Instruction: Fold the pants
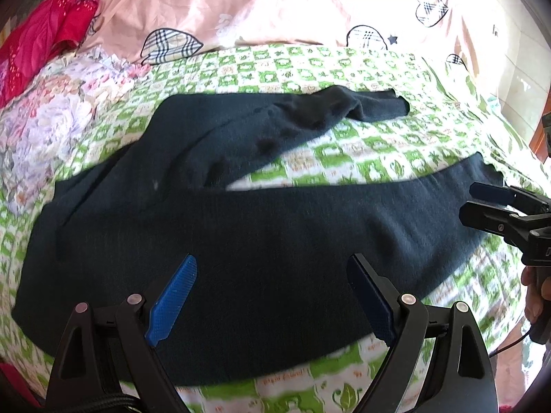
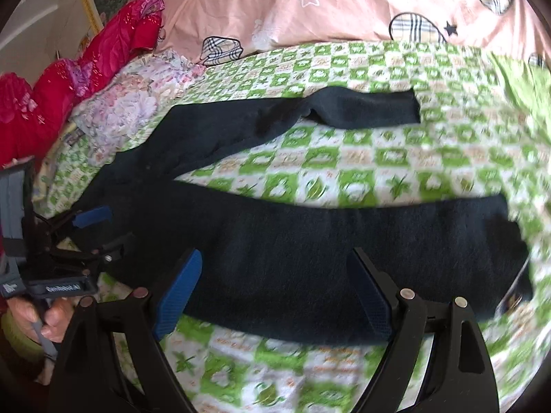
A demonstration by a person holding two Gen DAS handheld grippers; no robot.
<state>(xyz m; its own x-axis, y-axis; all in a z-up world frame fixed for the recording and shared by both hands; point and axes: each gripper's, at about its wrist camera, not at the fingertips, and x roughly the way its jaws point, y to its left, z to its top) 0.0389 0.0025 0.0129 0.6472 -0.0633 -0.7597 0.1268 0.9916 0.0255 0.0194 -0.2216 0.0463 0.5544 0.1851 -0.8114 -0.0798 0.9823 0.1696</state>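
Pants [image 1: 241, 227] — dark navy knit, spread legs-apart on the green-and-white checked bedsheet [image 1: 361, 69]. Left gripper [image 1: 272, 296] and right gripper [image 2: 275, 296] both hover wide open, nothing pinched. I'd grab the near leg's edge at both ends evenly — then carry it across flat.

Bed [image 1: 361, 72]: you see it covered by a sheet checked in green and white, with leaf and flower motifs.
Pants [image 1: 241, 227]: dark, lying flat on the sheet across your view, waist to the left, legs spread apart to the right; the near leg lies straight, the far one is rumpled near its cuff.
Pink quilt [image 1: 241, 3]: at the far side, printed with plaid hearts and stars.
Floral cloth [image 1: 51, 120]: bunched at the far left.
Red bedding [image 1: 41, 34]: beyond it, in the far left corner.
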